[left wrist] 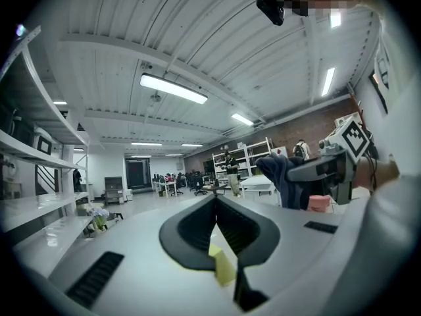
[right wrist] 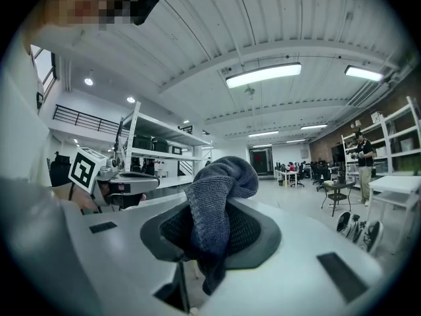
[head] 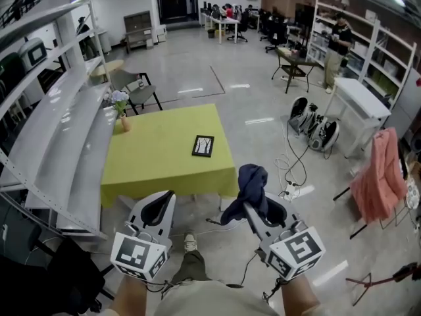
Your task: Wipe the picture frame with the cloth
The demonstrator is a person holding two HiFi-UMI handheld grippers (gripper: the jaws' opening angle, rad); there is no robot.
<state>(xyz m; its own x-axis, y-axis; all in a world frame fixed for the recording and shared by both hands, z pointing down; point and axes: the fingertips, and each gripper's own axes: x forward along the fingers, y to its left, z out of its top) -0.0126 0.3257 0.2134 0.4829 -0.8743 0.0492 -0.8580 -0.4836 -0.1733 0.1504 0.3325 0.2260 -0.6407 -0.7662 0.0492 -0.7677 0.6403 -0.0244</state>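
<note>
The small black picture frame [head: 202, 145] lies flat on the yellow-green table [head: 158, 157], near its right edge. Both grippers are held up well short of the table, at the near side of the floor. My right gripper [head: 252, 207] is shut on a dark blue knitted cloth [head: 250, 184], which bunches above the jaws and hangs below them; the cloth [right wrist: 216, 199] fills the right gripper view between the jaws [right wrist: 209, 236]. My left gripper [head: 164, 203] is shut with nothing in it; its jaws [left wrist: 216, 210] meet in a thin line.
A vase of flowers [head: 120, 105] stands at the table's far left corner. White shelving [head: 59, 143] runs along the left. A chair [head: 137, 91] stands behind the table. Cables and a power strip [head: 290, 189] lie on the floor at right, by a pink cloth on a stand [head: 378, 176].
</note>
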